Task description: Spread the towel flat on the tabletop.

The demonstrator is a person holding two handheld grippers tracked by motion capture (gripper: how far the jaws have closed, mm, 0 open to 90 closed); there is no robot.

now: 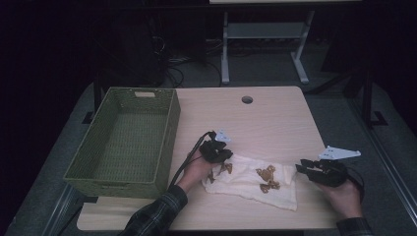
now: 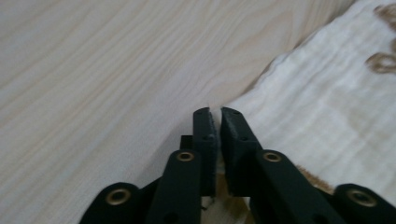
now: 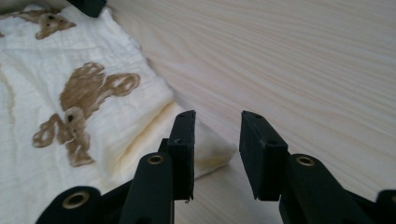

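Note:
A cream cloth (image 1: 246, 179) printed with brown bears lies spread flat near the front of the wooden table (image 1: 265, 123). My left gripper (image 1: 221, 156) is at its far left corner. In the left gripper view the jaws (image 2: 215, 116) are pressed together with the cloth's (image 2: 317, 107) edge pinched between them. My right gripper (image 1: 299, 168) sits at the cloth's right end. Its jaws (image 3: 217, 121) stand apart, with the folded corner of the cloth (image 3: 93, 140) lying between and under them, not gripped.
A green woven basket (image 1: 169, 132) with nothing in it stands on the left of the table, close to the left hand. A round cable hole (image 1: 247, 100) is near the far edge. Bare wood lies beyond the cloth.

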